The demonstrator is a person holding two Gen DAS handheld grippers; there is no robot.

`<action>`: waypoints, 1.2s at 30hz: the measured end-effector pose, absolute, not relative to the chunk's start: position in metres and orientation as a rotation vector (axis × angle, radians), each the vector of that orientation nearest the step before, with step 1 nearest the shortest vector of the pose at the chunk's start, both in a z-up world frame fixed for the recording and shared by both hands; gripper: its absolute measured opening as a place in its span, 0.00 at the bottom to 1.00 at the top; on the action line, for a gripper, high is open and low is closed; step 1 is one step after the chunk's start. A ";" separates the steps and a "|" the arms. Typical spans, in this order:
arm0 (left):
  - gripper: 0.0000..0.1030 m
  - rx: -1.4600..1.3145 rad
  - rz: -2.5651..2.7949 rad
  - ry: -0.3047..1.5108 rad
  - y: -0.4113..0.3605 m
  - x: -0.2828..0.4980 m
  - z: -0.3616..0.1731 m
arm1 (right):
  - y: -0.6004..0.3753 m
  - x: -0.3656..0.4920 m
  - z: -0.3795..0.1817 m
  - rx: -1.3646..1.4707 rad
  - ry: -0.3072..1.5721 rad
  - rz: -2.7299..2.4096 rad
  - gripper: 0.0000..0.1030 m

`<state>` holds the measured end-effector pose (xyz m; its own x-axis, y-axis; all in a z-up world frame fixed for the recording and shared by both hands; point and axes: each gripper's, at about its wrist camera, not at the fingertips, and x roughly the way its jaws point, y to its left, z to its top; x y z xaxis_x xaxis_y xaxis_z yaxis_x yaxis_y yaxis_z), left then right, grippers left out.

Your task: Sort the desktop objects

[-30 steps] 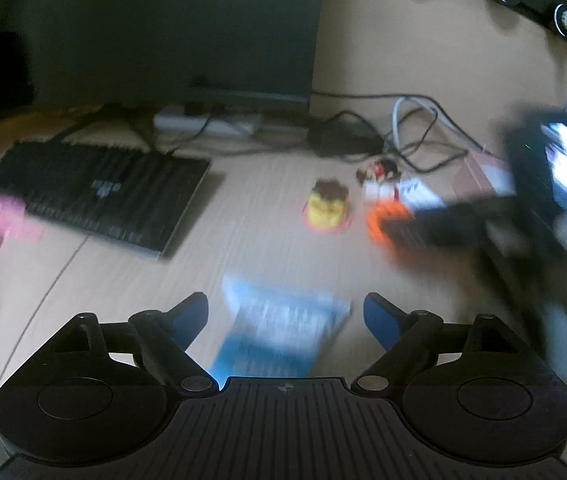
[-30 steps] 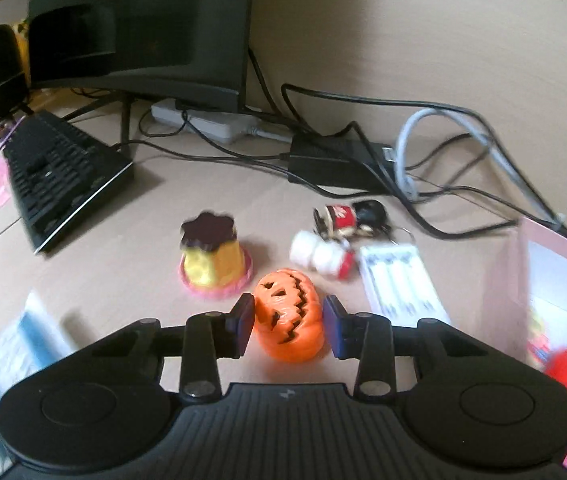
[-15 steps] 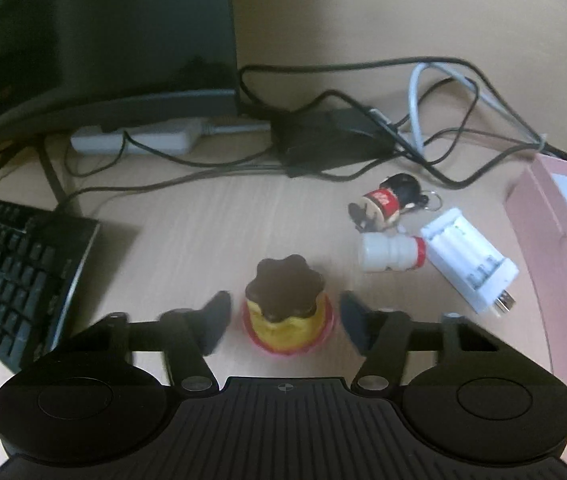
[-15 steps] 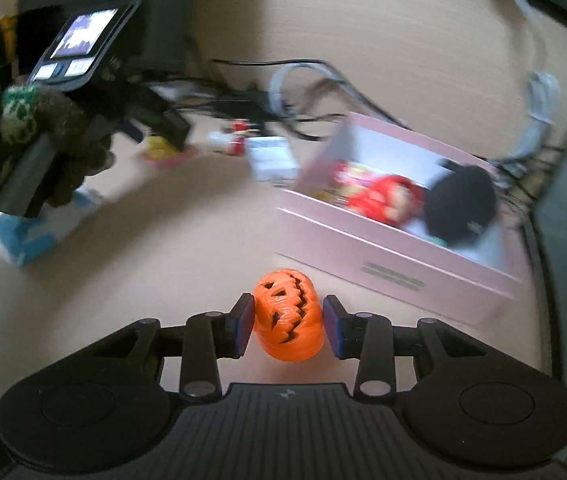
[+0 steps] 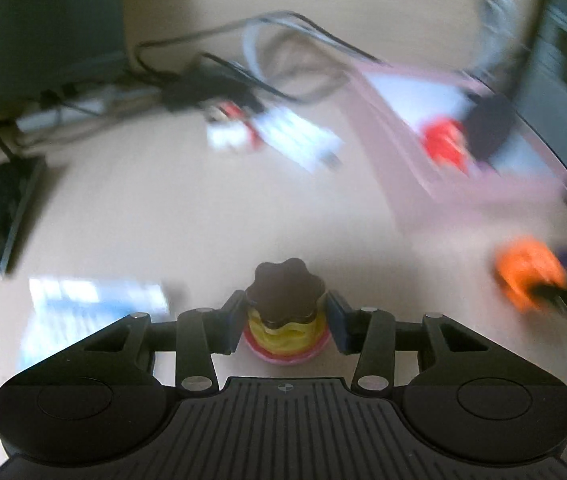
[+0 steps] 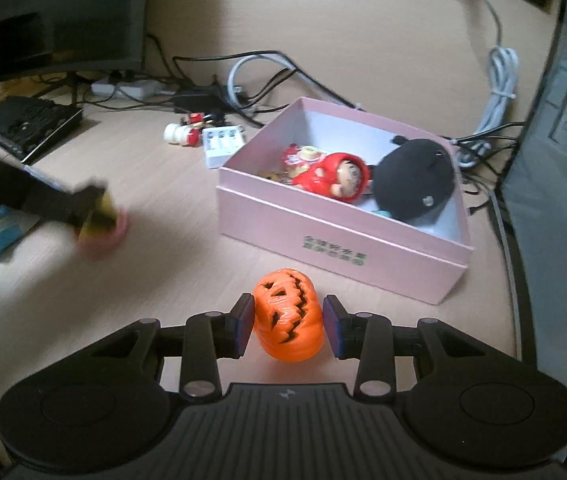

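My left gripper point(image 5: 286, 317) is shut on a yellow pudding toy point(image 5: 283, 300) with a dark brown top and pink base; the left wrist view is blurred by motion. In the right wrist view the same toy point(image 6: 103, 220) shows as a blur at the left. My right gripper point(image 6: 287, 322) is shut on an orange jack-o'-lantern pumpkin point(image 6: 287, 316), held just in front of the pink box point(image 6: 323, 236). Inside the box lie a red doll point(image 6: 335, 176) and a black plush point(image 6: 415, 180). The pumpkin point(image 5: 527, 276) also shows at the right of the left wrist view.
A white battery charger point(image 6: 221, 144), a small white bottle point(image 6: 177, 134) and a keychain figure point(image 6: 197, 118) lie behind the box, near tangled cables point(image 6: 243, 80). A keyboard point(image 6: 27, 126) and monitor point(image 6: 67, 16) stand at the left, and a blue packet point(image 5: 83, 312) lies near my left gripper.
My left gripper has shut on the pudding toy and swung it away to the right. My right gripper carried the pumpkin over to the front of the pink box.
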<state>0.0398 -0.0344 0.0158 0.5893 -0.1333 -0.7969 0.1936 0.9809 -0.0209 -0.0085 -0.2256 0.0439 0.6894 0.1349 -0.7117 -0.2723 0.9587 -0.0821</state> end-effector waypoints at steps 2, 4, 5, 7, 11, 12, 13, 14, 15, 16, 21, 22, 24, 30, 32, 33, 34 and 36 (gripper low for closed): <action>0.47 0.094 -0.216 0.923 -0.041 0.014 0.012 | -0.220 -0.009 0.042 -0.213 0.776 0.254 0.36; 0.58 0.099 -0.222 0.936 -0.045 -0.001 0.009 | -0.216 -0.009 0.040 -0.235 0.771 0.272 0.36; 0.63 0.095 -0.227 0.934 -0.046 -0.005 0.009 | -0.215 -0.010 0.040 -0.235 0.771 0.276 0.37; 0.78 0.102 -0.216 0.931 -0.048 -0.011 0.009 | -0.214 -0.010 0.037 -0.224 0.776 0.277 0.58; 0.90 0.087 -0.183 0.948 -0.043 -0.012 0.007 | -0.217 -0.016 0.033 -0.203 0.774 0.267 0.82; 0.92 0.077 -0.183 0.952 -0.042 -0.013 0.006 | -0.218 -0.019 0.031 -0.202 0.778 0.262 0.87; 0.92 0.066 -0.188 0.957 -0.041 -0.014 0.006 | -0.219 -0.019 0.029 -0.203 0.784 0.257 0.90; 0.93 0.059 -0.195 0.959 -0.040 -0.015 0.006 | -0.220 -0.021 0.026 -0.204 0.792 0.255 0.90; 0.94 0.059 -0.200 0.959 -0.041 -0.015 0.006 | -0.220 -0.023 0.023 -0.204 0.802 0.254 0.91; 0.94 0.062 -0.205 0.958 -0.042 -0.016 0.006 | -0.221 -0.024 0.021 -0.203 0.809 0.255 0.91; 0.96 0.081 -0.219 0.946 -0.047 -0.020 0.009 | -0.228 -0.031 0.015 -0.168 0.823 0.248 0.98; 0.96 0.082 -0.216 0.943 -0.046 -0.021 0.010 | -0.230 -0.031 0.014 -0.156 0.824 0.244 0.98; 0.96 0.076 -0.211 0.929 -0.045 -0.022 0.012 | -0.234 -0.032 0.012 -0.128 0.830 0.243 1.00; 0.96 0.078 -0.203 0.920 -0.043 -0.025 0.015 | -0.238 -0.037 0.006 -0.097 0.840 0.235 1.00; 0.96 0.073 -0.210 0.927 -0.043 -0.024 0.015 | -0.239 -0.040 0.006 -0.102 0.835 0.234 1.00; 0.96 0.073 -0.213 0.931 -0.043 -0.024 0.014 | -0.240 -0.041 0.007 -0.104 0.832 0.232 1.00; 0.96 0.075 -0.214 0.935 -0.044 -0.023 0.014 | -0.240 -0.041 0.008 -0.109 0.828 0.228 1.00; 0.96 0.086 -0.212 0.941 -0.045 -0.023 0.013 | -0.242 -0.041 0.009 -0.120 0.812 0.207 1.00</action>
<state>-0.0229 -0.0452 0.0129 0.5703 -0.1427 -0.8090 0.2177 0.9758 -0.0186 -0.0412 -0.2423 0.0094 0.6696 0.1374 -0.7299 -0.2294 0.9729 -0.0274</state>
